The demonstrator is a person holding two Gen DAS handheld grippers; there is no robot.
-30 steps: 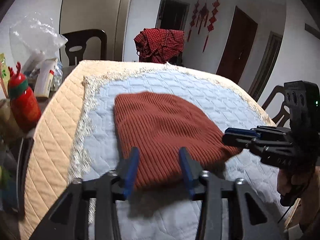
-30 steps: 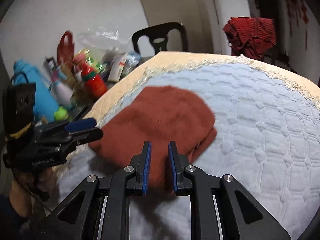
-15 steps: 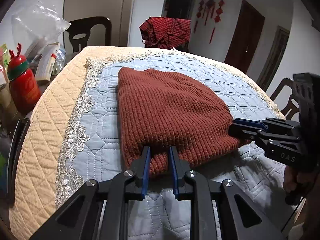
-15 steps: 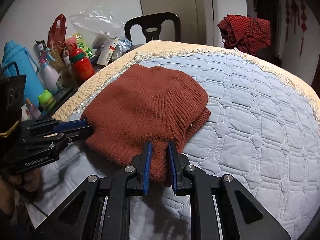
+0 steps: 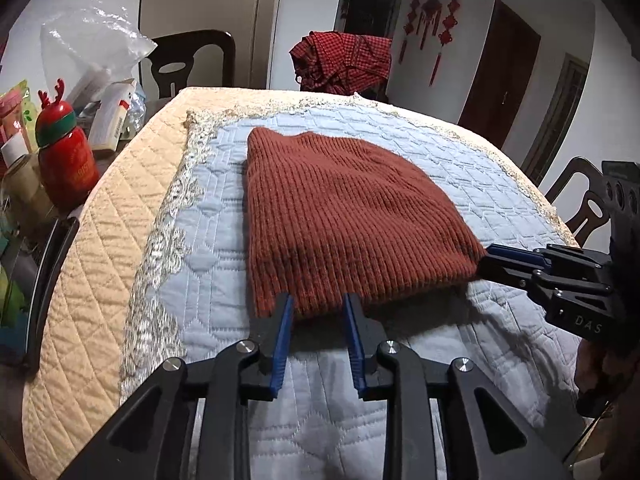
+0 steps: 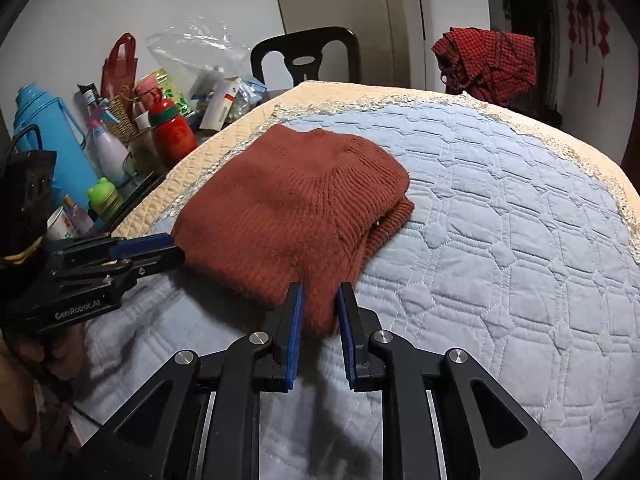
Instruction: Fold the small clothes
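Note:
A rust-red ribbed knit sweater [image 5: 344, 216] lies folded on the blue quilted cover [image 5: 208, 248]; it also shows in the right wrist view [image 6: 292, 208]. My left gripper [image 5: 318, 302] is open, its fingers either side of the sweater's near edge. My right gripper [image 6: 318, 292] is partly open around the sweater's near corner; I cannot tell whether its pads touch the knit. Each gripper shows in the other's view, the right one [image 5: 520, 264] at the sweater's right corner, the left one [image 6: 140, 252] at its left corner.
The table's left side holds a red reindeer bottle [image 5: 66, 148], a blue thermos [image 6: 44, 140], boxes, small bottles and a plastic bag [image 5: 88, 52]. Dark chairs [image 5: 188, 60] stand around the table. A red checked cloth [image 5: 344, 60] hangs on a far chair.
Both grippers, shut on the sweater's near edge half a second ago, have opened and let it go. The sweater now lies flat on the cover.

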